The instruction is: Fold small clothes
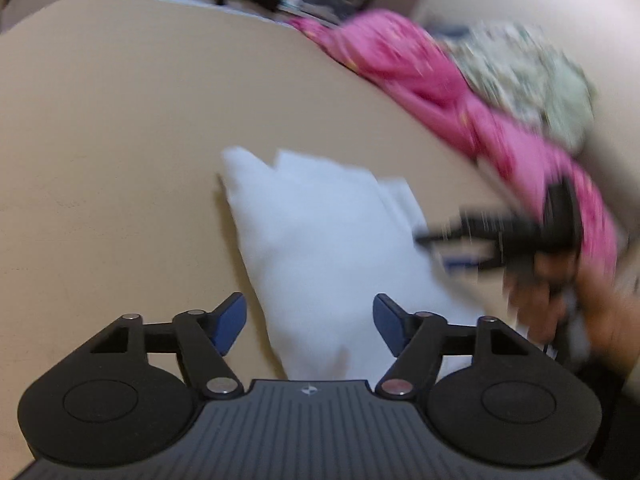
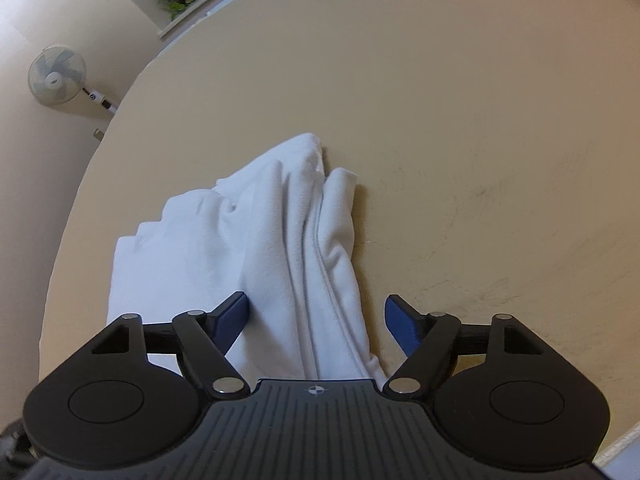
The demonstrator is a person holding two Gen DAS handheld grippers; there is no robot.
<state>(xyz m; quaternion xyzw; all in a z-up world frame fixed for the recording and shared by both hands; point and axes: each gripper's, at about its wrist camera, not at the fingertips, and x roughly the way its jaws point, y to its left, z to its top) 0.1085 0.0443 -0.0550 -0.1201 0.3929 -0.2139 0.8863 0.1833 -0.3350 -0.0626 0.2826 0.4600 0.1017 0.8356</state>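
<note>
Both tongs released. Left gripper (image 1: 310,320): jaws spread, nothing pinched; the white garment (image 1: 320,248) lies on the table under and beyond the gap, pads clear of the cloth. Right gripper (image 2: 316,320): jaws likewise apart; the bunched right edge of the white garment (image 2: 280,240) runs up between them, left pad just at the fabric, right pad apart from it over bare table (image 2: 460,140).

Garment position: near-centre of the beige table, a narrow strip, partly folded, pointing away from you. Layers ridge along its right side; the left side lies flatter.

Judgement: a fold appears laid down, next grip not yet taken. Before you close, lower each gripper until the pads straddle all layers of the near edge, not only the top ply, or the fold will shear. Take the two near corners evenly, lift low, carry far in one pass.

Watch: the right view of the pink clothes (image 1: 440,80) and patterned cloth (image 1: 528,80) at the far right is blurred; keep clear of that pile.
</note>
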